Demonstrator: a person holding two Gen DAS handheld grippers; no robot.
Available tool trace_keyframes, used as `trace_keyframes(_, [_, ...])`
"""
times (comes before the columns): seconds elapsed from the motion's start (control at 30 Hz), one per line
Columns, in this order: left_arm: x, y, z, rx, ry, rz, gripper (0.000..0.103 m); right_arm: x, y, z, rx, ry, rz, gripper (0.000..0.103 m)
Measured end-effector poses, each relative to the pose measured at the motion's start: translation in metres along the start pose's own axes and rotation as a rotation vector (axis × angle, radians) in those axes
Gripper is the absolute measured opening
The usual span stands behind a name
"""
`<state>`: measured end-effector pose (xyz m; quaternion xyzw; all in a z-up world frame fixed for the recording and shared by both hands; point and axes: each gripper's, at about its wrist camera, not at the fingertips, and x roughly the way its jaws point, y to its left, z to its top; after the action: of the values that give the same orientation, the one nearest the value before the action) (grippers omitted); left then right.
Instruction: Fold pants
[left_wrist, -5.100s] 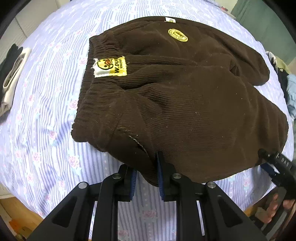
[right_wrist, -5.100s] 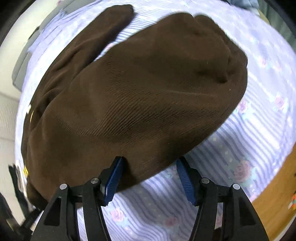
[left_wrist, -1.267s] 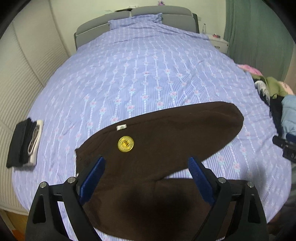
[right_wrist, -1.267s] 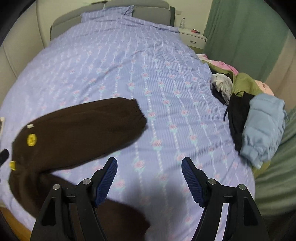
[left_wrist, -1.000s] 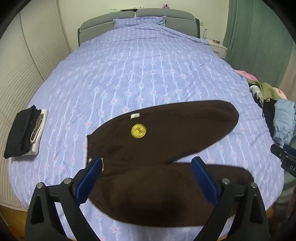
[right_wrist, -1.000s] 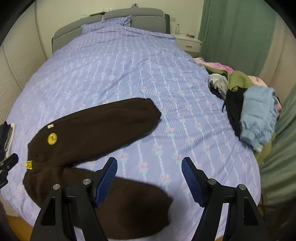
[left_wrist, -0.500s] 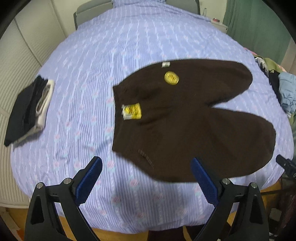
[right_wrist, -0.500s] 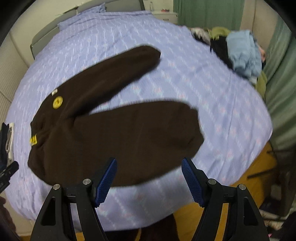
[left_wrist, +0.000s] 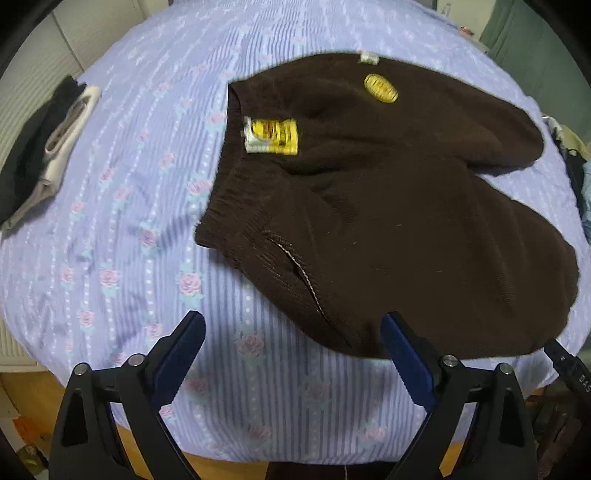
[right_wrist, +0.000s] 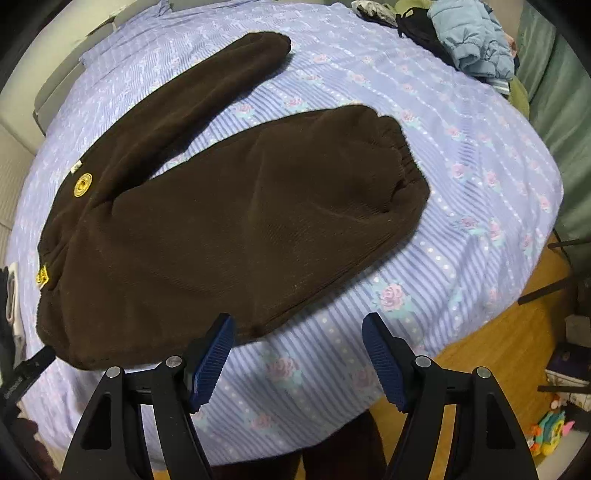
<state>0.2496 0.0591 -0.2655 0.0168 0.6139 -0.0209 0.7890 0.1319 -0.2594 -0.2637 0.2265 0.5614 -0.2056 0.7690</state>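
Brown pants (left_wrist: 388, 206) lie flat on the bed (left_wrist: 122, 221), legs spread in a V, waistband to the left. Left claw (left_wrist: 291, 354) and right claw (right_wrist: 297, 354) both wide open, empty, hovering above the near edge

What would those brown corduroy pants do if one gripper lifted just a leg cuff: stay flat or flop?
Probably flop: the brown corduroy pants lie limp on the bedspread, with soft folds near the waistband. The thick ribbed fabric looks fairly heavy, so the rest would likely drag behind. The gathered cuff looks bulky, so it should be easy to pinch.
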Motion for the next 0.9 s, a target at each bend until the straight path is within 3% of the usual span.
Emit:
trace_keyframes(0.13, [0.023, 0.003, 0.001, -0.055, 0.046, -0.022, 0.091, 0.019, -0.002, 0.002, 0.043, 0.026, 0.031, 0.062])
trace_keyframes(0.23, [0.033, 0.001, 0.004, -0.070, 0.071, -0.041, 0.082, 0.029, -0.002, 0.007, 0.060, 0.042, 0.064, 0.057])
trace_keyframes(0.27, [0.035, 0.001, 0.005, -0.075, 0.073, -0.046, 0.076, 0.033, -0.002, 0.009, 0.062, 0.047, 0.068, 0.056])
trace_keyframes(0.33, [0.035, -0.002, 0.007, -0.077, 0.073, -0.071, 0.061, 0.040, -0.004, 0.015, 0.077, 0.061, 0.074, 0.038])
trace_keyframes(0.4, [0.031, -0.009, 0.009, -0.061, 0.069, -0.091, 0.037, 0.042, -0.005, 0.019, 0.090, 0.076, 0.097, 0.030])
trace_keyframes(0.47, [0.025, -0.013, 0.011, -0.049, 0.054, -0.059, 0.024, 0.038, -0.006, 0.023, 0.083, 0.078, 0.119, 0.023])
trace_keyframes(0.7, [-0.025, -0.001, 0.016, -0.090, 0.008, -0.077, 0.019, -0.024, 0.020, 0.040, -0.101, -0.004, 0.105, 0.015])
trace_keyframes(0.9, [-0.074, -0.003, 0.032, -0.113, -0.053, -0.073, 0.018, -0.076, 0.040, 0.083, -0.176, -0.103, 0.122, 0.015])
